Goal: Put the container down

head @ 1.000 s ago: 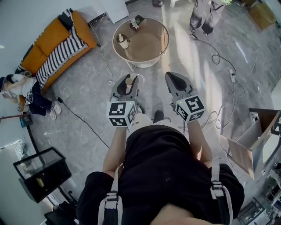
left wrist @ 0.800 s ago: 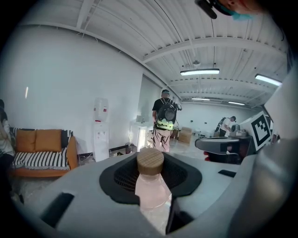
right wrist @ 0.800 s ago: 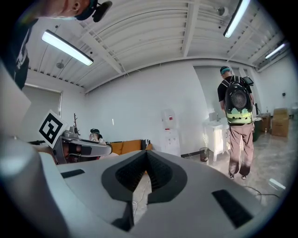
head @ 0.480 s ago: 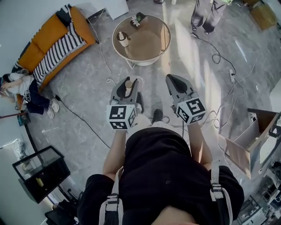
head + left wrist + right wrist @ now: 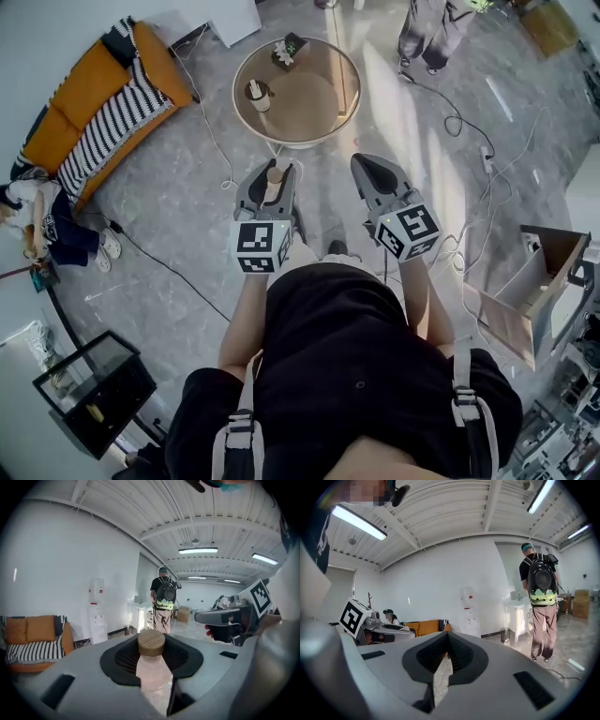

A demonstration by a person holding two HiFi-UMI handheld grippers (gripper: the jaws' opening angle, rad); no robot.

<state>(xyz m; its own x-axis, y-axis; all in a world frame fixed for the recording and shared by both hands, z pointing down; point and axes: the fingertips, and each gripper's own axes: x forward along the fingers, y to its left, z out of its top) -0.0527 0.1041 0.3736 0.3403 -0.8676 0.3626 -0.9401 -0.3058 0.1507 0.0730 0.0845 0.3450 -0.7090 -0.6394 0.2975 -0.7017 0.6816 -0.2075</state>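
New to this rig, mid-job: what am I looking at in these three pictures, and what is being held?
There is no robot: a person holds a hand-held gripper in each hand. The head view looks down from their head. The other two views ride on the grippers. The left hand-held gripper is closed on a small bottle with a wooden stopper, carried above the floor. The right hand-held gripper is shut and empty. Ahead stands a round table bearing another small bottle and a small dark item.

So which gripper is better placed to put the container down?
Left: the left gripper is shut on the cork-capped bottle; the right gripper is shut and empty. The round table lies ahead.
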